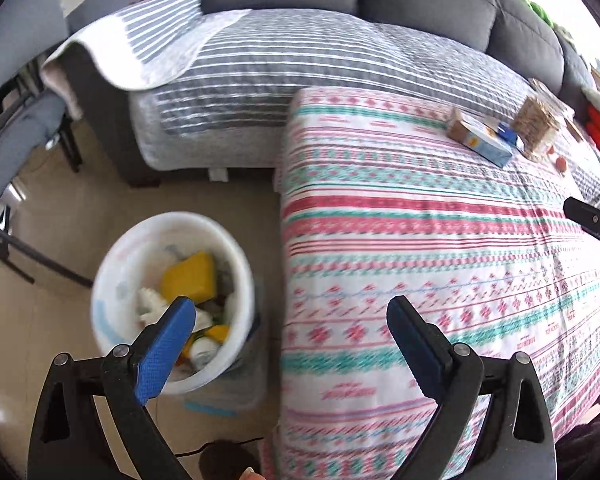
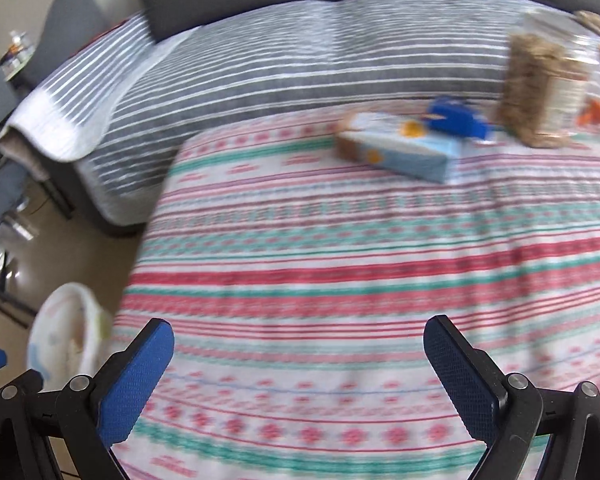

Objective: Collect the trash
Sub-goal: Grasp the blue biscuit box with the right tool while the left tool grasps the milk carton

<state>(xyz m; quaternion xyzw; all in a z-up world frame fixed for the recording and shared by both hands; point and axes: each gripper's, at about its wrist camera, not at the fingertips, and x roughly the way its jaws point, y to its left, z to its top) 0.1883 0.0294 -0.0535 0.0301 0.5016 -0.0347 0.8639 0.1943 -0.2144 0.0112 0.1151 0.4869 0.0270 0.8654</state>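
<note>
A white trash bin (image 1: 112,280) stands on the floor left of the table, holding yellow and white scraps. It also shows in the right wrist view (image 2: 56,332). My left gripper (image 1: 290,312) is open and empty, over the table's left edge beside the bin. My right gripper (image 2: 298,332) is open and empty above the patterned tablecloth (image 2: 340,264). A light blue carton (image 2: 400,150) lies at the far side of the table, also in the left wrist view (image 1: 480,140), with a small blue item (image 2: 458,120) next to it.
A brown woven box (image 2: 532,92) and small orange items (image 2: 592,114) sit at the far right of the table. A grey sofa with a striped cover (image 1: 300,60) runs behind. Chairs (image 1: 16,152) stand on the left.
</note>
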